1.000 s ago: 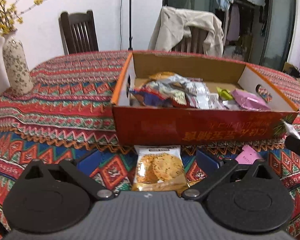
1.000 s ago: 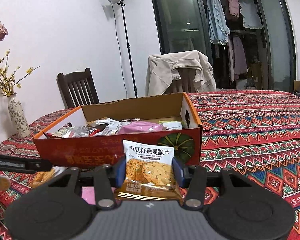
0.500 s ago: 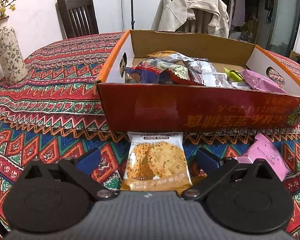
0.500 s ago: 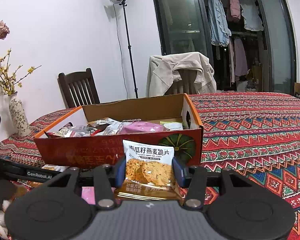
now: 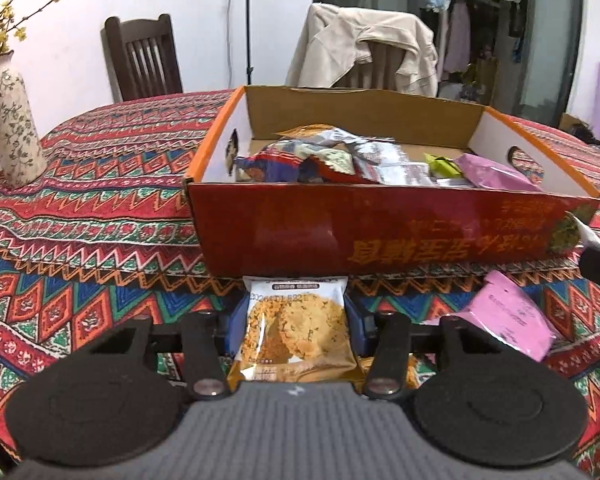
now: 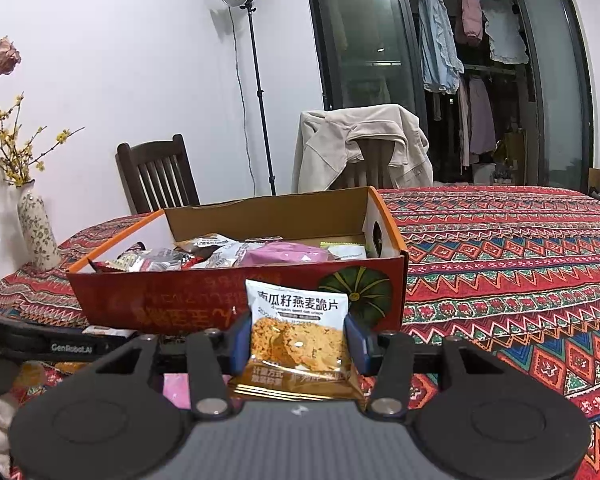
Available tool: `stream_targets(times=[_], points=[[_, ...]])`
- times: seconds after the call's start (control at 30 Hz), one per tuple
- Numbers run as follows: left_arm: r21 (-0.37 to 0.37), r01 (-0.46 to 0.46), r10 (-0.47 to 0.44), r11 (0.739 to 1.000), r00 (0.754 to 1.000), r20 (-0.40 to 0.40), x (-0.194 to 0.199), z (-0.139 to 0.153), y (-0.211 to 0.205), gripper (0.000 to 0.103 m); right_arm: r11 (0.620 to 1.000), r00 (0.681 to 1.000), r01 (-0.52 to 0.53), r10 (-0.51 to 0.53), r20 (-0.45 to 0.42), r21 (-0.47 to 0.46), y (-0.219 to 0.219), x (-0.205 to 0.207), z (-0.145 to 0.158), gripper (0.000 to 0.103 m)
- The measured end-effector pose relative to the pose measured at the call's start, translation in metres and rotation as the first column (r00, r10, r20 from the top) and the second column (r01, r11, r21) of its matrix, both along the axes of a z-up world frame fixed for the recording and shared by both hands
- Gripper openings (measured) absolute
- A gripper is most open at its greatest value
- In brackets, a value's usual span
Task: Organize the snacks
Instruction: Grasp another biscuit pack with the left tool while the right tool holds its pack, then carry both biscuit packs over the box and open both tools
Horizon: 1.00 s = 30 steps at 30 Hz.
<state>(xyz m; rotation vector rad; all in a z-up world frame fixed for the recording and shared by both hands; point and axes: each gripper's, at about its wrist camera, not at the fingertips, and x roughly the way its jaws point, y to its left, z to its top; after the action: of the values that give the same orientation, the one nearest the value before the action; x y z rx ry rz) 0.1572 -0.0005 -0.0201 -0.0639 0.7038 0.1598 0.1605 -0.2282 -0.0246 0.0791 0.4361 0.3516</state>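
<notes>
A red cardboard box [image 5: 380, 232] holding several snack packets stands on the patterned tablecloth. In front of it lies an oat cracker packet [image 5: 296, 332] on the cloth. My left gripper [image 5: 295, 312] is closing its jaws around it, and the blue pads [image 5: 236, 320] touch the packet's sides. In the right wrist view, my right gripper [image 6: 298, 336] is shut on a second oat cracker packet [image 6: 298, 320], held upright just before the box's front wall [image 6: 160, 300]. The left gripper's black body [image 6: 40, 344] shows low at the left there.
A pink packet [image 5: 508, 320] lies on the cloth right of the left gripper. A flowered vase [image 5: 14, 128] stands at the table's left edge. Behind the table are a dark wooden chair [image 5: 144, 60] and a chair draped with a beige jacket [image 5: 364, 48].
The left gripper's jaws have come in from wide open onto the cracker packet's sides. The right gripper and its packet have stayed where they were.
</notes>
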Motion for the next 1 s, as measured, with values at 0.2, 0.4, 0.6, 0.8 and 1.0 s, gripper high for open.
stream_targets(times=[0.2, 0.4, 0.6, 0.8, 1.0], points=[[0.007, 0.036, -0.037, 0.999, 0.998, 0.06, -0.008, 0.005, -0.006, 0.046, 1.0, 1.0, -0.003, 0.003, 0.007, 0.003, -0.001, 0.0, 0.001, 0.048], [0.041, 0.033, -0.039, 0.999, 0.985, 0.166, -0.027, 0.018, -0.01, 0.046, 1.0, 1.0, -0.009, 0.009, 0.02, 0.005, -0.001, -0.003, 0.002, 0.048], [0.051, 0.044, -0.055, 0.998, 0.971, 0.234, -0.05, 0.031, -0.011, 0.047, 1.0, 0.998, -0.026, 0.026, 0.055, 0.0, 0.002, -0.008, 0.006, 0.048], [0.076, 0.066, -0.086, 0.995, 0.948, 0.306, -0.067, 0.048, -0.017, 0.047, 0.999, 0.995, -0.031, 0.032, 0.097, -0.013, 0.004, -0.015, 0.014, 0.048], [0.113, 0.072, -0.108, 0.991, 0.931, 0.349, -0.068, 0.069, -0.024, 0.047, 0.999, 0.992, -0.032, 0.033, 0.121, -0.01, 0.003, -0.019, 0.028, 0.048]])
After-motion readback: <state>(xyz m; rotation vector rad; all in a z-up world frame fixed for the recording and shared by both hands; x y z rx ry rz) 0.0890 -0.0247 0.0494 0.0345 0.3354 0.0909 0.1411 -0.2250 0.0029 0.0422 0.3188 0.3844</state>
